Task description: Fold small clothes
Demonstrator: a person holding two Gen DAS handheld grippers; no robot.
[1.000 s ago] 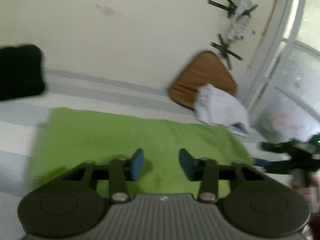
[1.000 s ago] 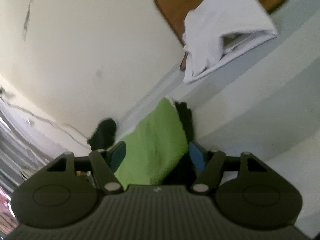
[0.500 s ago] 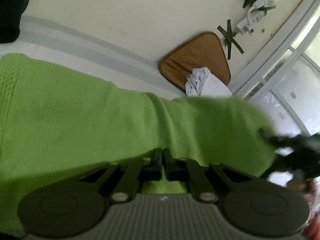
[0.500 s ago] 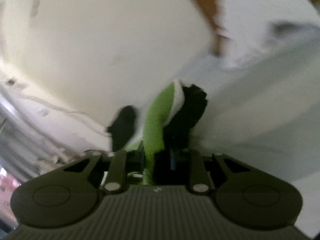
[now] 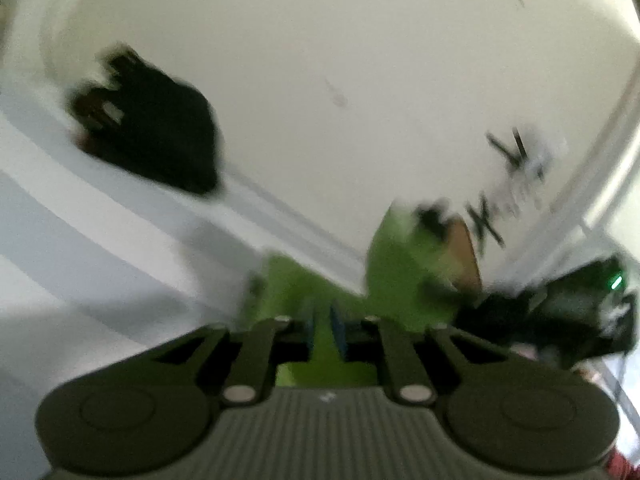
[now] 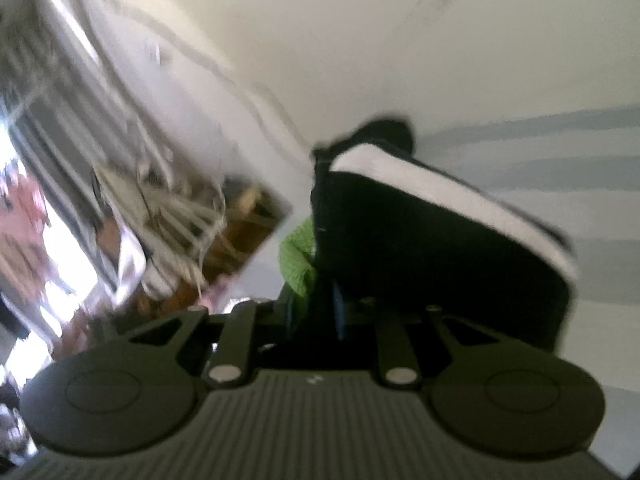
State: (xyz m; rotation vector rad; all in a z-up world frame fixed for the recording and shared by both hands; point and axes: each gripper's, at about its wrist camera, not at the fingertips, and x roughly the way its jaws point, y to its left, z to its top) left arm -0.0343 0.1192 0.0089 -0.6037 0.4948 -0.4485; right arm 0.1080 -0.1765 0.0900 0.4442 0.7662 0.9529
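Note:
A small green knitted garment (image 5: 400, 276) with a black-and-white part is lifted off the striped surface. My left gripper (image 5: 325, 326) is shut on its green edge, and the cloth rises in blurred folds ahead of it. My right gripper (image 6: 314, 312) is shut on the same garment (image 6: 298, 256), where the black part with a white band (image 6: 420, 240) bulges up and to the right, hiding most of the green. The right gripper (image 5: 560, 312) shows blurred at the right of the left wrist view.
A dark bundle of cloth (image 5: 152, 136) lies by the cream wall (image 5: 360, 60) on the grey-and-white striped surface (image 5: 80, 248). A brown mat (image 5: 466, 248) and taped cables (image 5: 516, 176) are at the right. The right wrist view shows white cables (image 6: 172, 208) and curtains at left.
Both grippers have shut on the green garment and lifted it from lying flat. Both views have swung fast, the right one toward the cables and curtains, and the white cloth has left view.

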